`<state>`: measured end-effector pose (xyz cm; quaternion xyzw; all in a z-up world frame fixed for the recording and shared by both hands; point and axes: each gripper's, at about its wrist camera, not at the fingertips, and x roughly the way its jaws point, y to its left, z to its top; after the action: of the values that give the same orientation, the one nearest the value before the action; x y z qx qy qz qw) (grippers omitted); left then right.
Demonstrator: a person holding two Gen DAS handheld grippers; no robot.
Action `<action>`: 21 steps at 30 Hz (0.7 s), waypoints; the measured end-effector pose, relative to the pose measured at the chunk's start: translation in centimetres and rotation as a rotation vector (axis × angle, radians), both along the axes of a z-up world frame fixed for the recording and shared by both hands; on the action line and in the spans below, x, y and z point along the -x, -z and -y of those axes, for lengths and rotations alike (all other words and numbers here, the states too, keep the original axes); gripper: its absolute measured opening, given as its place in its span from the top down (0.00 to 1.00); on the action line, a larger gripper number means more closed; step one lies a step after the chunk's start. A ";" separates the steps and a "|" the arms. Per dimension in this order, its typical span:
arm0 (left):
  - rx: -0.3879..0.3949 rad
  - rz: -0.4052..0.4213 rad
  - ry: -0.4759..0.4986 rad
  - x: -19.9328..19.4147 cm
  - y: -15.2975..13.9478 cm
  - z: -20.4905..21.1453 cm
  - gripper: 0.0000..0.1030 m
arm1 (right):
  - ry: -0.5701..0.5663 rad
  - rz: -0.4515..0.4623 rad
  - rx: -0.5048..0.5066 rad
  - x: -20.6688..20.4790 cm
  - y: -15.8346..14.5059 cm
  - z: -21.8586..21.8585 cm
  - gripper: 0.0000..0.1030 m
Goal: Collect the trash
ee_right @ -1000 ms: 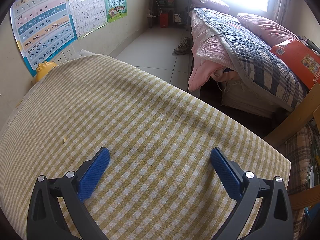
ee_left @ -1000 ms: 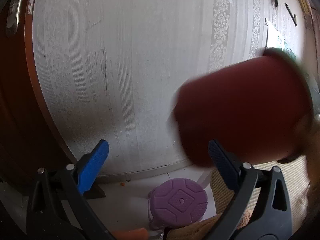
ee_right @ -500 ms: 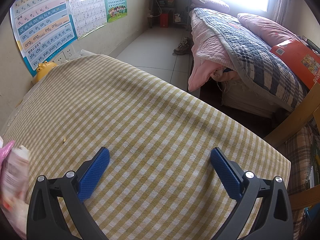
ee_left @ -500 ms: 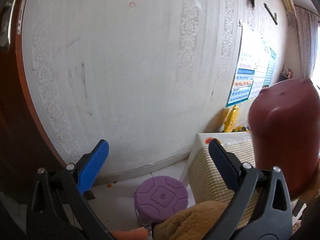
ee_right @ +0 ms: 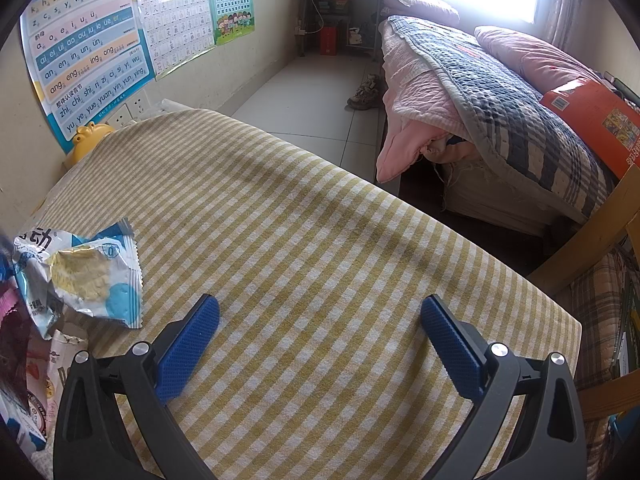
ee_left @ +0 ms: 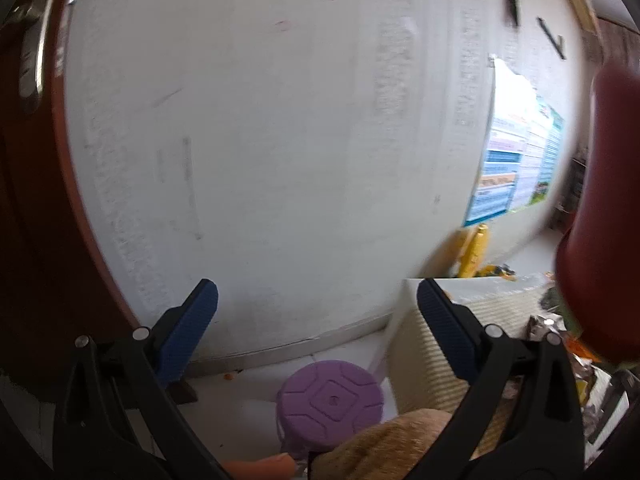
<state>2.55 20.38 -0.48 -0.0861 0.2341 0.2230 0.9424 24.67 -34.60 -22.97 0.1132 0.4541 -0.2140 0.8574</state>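
While the right hand-held gripper (ee_right: 319, 336) is hovering over the table (ee_right: 340, 240) draped in yellow-and-white checked cloth, its blue-padded jaws are standing wide apart and gripping nothing. Crumpled snack wrappers are lying in a loose heap at the table's left edge: a blue-and-white foil packet (ee_right: 86, 276), torn open and showing yellow inside, is sitting on top, with pink and white wrappers (ee_right: 24, 364) spilling below it toward the corner. The heap is lying well left of the right gripper's left finger, apart from it.

Left hand-held gripper (ee_left: 316, 332) is pointing at a pale patterned wall (ee_left: 280, 140), jaws likewise spread wide and empty. A blurred dark-red cylindrical container (ee_left: 604, 220) is filling the right edge of the left wrist view, tilted over the table corner; shiny wrappers (ee_left: 548, 326) are showing beneath it. What is holding the container cannot be told. A purple plastic stool (ee_left: 330, 398) is standing on the white floor beside the table. Yellow toy (ee_right: 90, 138) is peeking up behind the table's far edge, under alphabet posters (ee_right: 88, 40). A bed with a blue plaid quilt (ee_right: 500, 108) is standing across the room.
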 end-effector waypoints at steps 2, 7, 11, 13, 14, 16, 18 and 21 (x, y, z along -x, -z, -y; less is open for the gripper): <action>0.004 -0.009 -0.053 0.2 0.5 -1.6 0.05 | 0.000 0.000 0.000 -0.1 0.0 -0.1 0.06; 0.019 -0.032 -0.215 0.9 1.9 -5.9 0.05 | 0.000 0.000 0.000 0.0 0.0 0.0 0.06; 0.033 -0.051 -0.346 1.9 3.0 -9.1 0.05 | 0.000 0.000 0.000 0.0 0.0 0.0 0.06; 0.034 -0.067 -0.391 2.3 3.8 -10.5 0.05 | 0.000 0.000 0.000 0.1 0.0 0.1 0.06; 0.037 -0.077 -0.401 2.4 4.1 -10.9 0.05 | 0.000 0.000 0.000 0.0 0.0 0.0 0.06; 0.047 -0.106 -0.409 2.2 5.0 -11.7 0.05 | 0.000 0.000 0.000 0.0 0.0 0.0 0.06; 0.052 -0.136 -0.414 1.9 6.1 -12.2 0.05 | 0.000 0.000 0.000 0.1 0.0 0.1 0.06; 0.064 -0.176 -0.415 1.3 7.4 -12.9 0.05 | 0.001 0.000 0.000 0.0 0.0 0.0 0.06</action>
<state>1.27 33.23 -7.93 -0.1424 0.2998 0.4112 0.8490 24.69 -34.57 -22.98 0.1134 0.4541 -0.2142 0.8574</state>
